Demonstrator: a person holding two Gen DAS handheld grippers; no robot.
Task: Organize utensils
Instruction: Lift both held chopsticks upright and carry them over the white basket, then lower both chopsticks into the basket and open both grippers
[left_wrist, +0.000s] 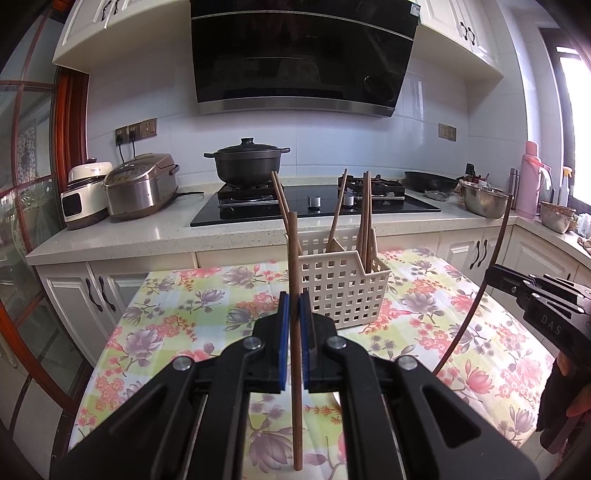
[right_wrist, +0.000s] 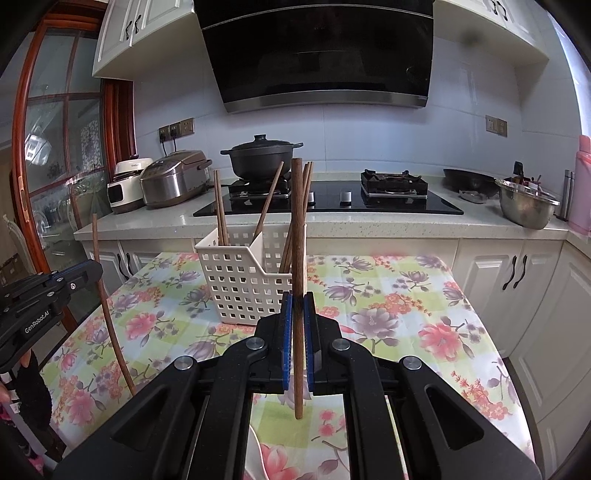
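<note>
Left claw (left_wrist: 294, 321) is clamped on one wooden chopstick (left_wrist: 294, 258), held upright above the near edge of the surface (left_wrist: 166, 314). Right claw (right_wrist: 298, 314) is clamped on a second chopstick (right_wrist: 296, 221), also upright. The perforated caddy (left_wrist: 343, 291) stands toward the far edge of the surface, with several chopsticks already leaning in its compartments. Each chopstick appears light, rigid, thin and smooth; it is likely to pivot or slip between the pads. Grip at mid-length, as here, and lower it tip-first into a compartment.
</note>
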